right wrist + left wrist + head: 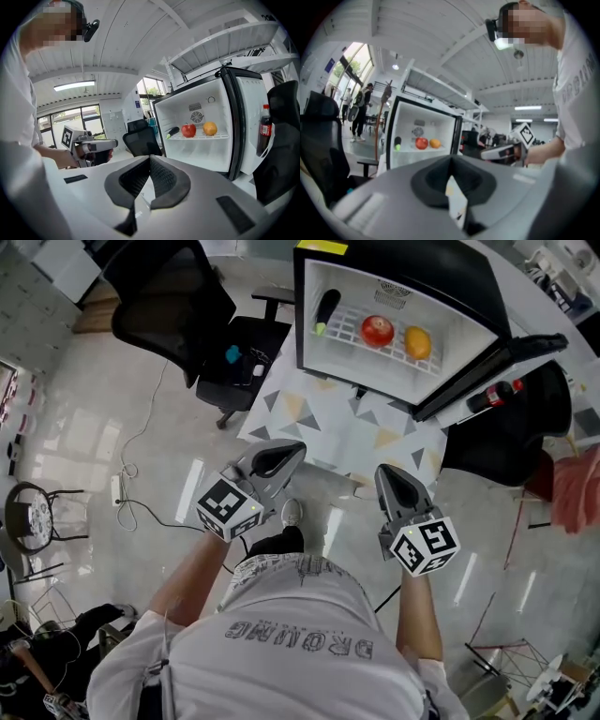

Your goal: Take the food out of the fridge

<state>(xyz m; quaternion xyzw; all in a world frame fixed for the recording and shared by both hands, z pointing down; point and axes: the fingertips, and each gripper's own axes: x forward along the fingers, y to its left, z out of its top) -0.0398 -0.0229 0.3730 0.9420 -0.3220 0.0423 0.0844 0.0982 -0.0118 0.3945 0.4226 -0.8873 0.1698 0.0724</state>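
Food sits on the fridge (422,263) shelf, upper centre of frame: aubergine (326,310), apple (378,330), orange (417,342). Your left gripper (286,454) and right gripper (389,474), mid-frame, have jaws pressed together, empty. You're approaching, I judge; next, spread one claw and reach in

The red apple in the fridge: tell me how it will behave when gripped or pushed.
The apple looks round and smooth, so it may roll on the wire shelf if nudged, perhaps into the orange beside it. It is probably firm and fairly heavy for its size.
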